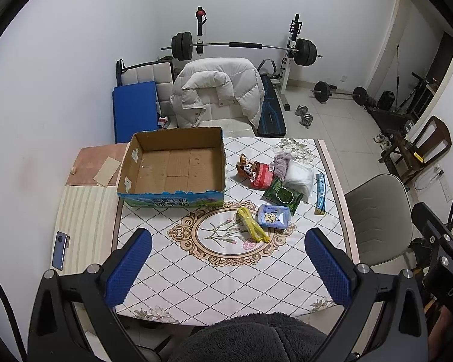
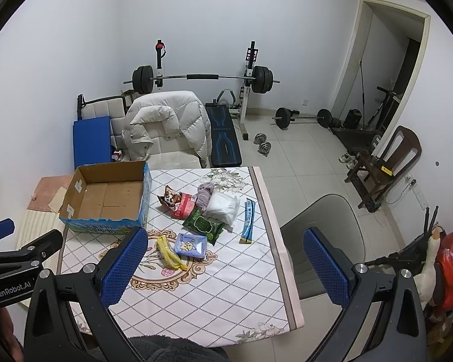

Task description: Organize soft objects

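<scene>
Soft objects lie clustered on the bench (image 1: 226, 277), right of the cardboard box (image 1: 173, 166); both hand-held grippers wide open, holding nothing.

Cluster, left wrist view: plush toy (image 1: 247, 167), red packet (image 1: 264, 176), grey cloth (image 1: 282, 163), white bag (image 1: 299, 178), green wipes pack (image 1: 283, 194), blue tissue pack (image 1: 274, 215), yellow band (image 1: 252, 226), and a blue sachet (image 1: 320, 191) apart at the bench's right edge. The box sits open and upright at the far left of the patterned cloth, with no objects in it. Left hand-held gripper (image 1: 228, 265): fingers spread fully, raised over the near part of the bench, touching nothing. Right hand-held gripper (image 2: 225, 264): fingers spread fully, raised over the bench's near right edge, touching nothing. A phone (image 1: 60, 250) lies at the bench's left side.
</scene>
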Tool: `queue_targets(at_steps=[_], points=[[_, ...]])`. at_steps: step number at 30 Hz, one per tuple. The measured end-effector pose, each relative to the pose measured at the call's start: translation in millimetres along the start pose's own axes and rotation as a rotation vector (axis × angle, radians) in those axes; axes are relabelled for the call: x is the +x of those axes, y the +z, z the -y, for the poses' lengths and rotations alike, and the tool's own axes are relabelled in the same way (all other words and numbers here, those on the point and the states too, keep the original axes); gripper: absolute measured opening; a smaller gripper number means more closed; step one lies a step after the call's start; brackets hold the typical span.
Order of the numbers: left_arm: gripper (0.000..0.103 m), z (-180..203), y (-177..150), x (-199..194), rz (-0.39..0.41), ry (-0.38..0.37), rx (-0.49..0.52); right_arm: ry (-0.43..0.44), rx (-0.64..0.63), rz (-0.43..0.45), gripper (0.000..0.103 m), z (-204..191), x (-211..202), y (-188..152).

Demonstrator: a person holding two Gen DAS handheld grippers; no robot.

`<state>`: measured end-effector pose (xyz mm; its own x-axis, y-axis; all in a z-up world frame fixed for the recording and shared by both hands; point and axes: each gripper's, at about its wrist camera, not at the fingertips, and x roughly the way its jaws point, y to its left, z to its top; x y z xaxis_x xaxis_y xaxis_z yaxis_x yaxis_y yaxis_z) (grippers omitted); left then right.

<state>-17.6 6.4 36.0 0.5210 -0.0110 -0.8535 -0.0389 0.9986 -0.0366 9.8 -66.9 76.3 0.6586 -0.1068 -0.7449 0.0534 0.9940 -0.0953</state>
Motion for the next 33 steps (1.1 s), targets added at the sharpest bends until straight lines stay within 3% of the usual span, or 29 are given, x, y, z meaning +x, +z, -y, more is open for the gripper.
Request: queue_targets(at_steps=[26,30,33], points=[[0.103,-2.8,-0.1,2.7,0.006,-0.001,-0.004,0.016,0.005,0.005,0.103,-15.5,8.1,11.1],[0.103,-6.6,2.9,18.7,-0.007,0.011,-0.017,0.024,0.003,-0.002,0.103,-11.1,32.4,13.3],[0.103,-15.2,12.4,62.9,-0.053,0.048,-0.048,0.063,-0.092,-0.04,0.103,-15.9,89.0,13.6]])
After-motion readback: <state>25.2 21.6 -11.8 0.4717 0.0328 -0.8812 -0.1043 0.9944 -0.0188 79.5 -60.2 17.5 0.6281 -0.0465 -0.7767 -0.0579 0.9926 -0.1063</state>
